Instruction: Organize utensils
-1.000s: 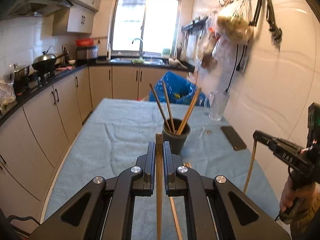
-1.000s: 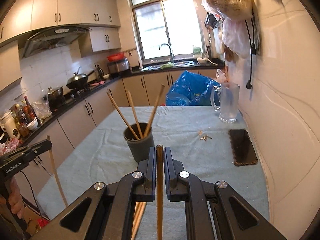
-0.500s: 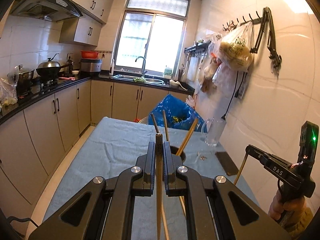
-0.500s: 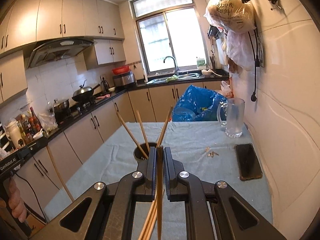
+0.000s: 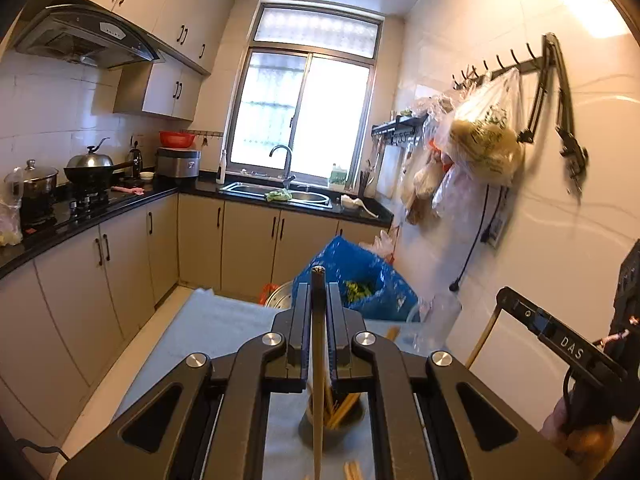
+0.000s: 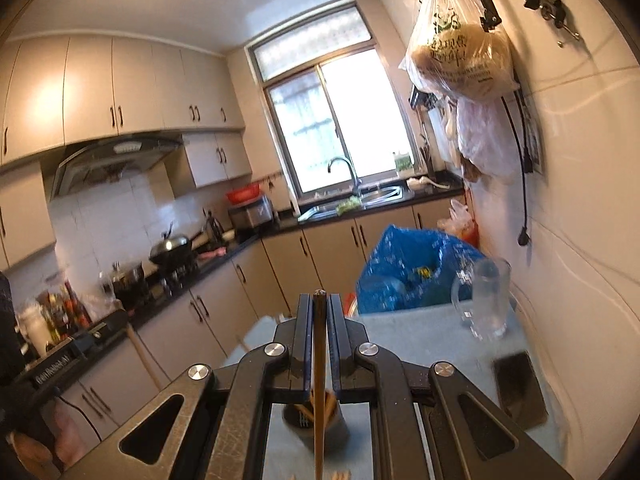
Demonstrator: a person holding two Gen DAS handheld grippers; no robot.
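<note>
My left gripper (image 5: 318, 292) is shut on a wooden chopstick (image 5: 318, 380) that hangs point-down over the dark utensil cup (image 5: 334, 426), which holds several chopsticks. My right gripper (image 6: 319, 312) is shut on another wooden chopstick (image 6: 319, 392), also hanging over the cup (image 6: 316, 426). The right gripper shows at the right of the left wrist view (image 5: 500, 296) with its chopstick (image 5: 482, 338). The left gripper shows at the left of the right wrist view (image 6: 120, 318). Loose chopsticks (image 5: 352, 472) lie on the cloth below.
The table has a pale blue cloth (image 6: 404, 344). A glass mug (image 6: 486, 300) and a black phone (image 6: 520, 388) sit at its right, by the wall. A blue bag (image 5: 360, 280) stands behind the table. Counters run along the left.
Both grippers have risen and tilted upward, each still holding its chopstick. The cup has dropped from mid-frame to below the fingers in both views.
</note>
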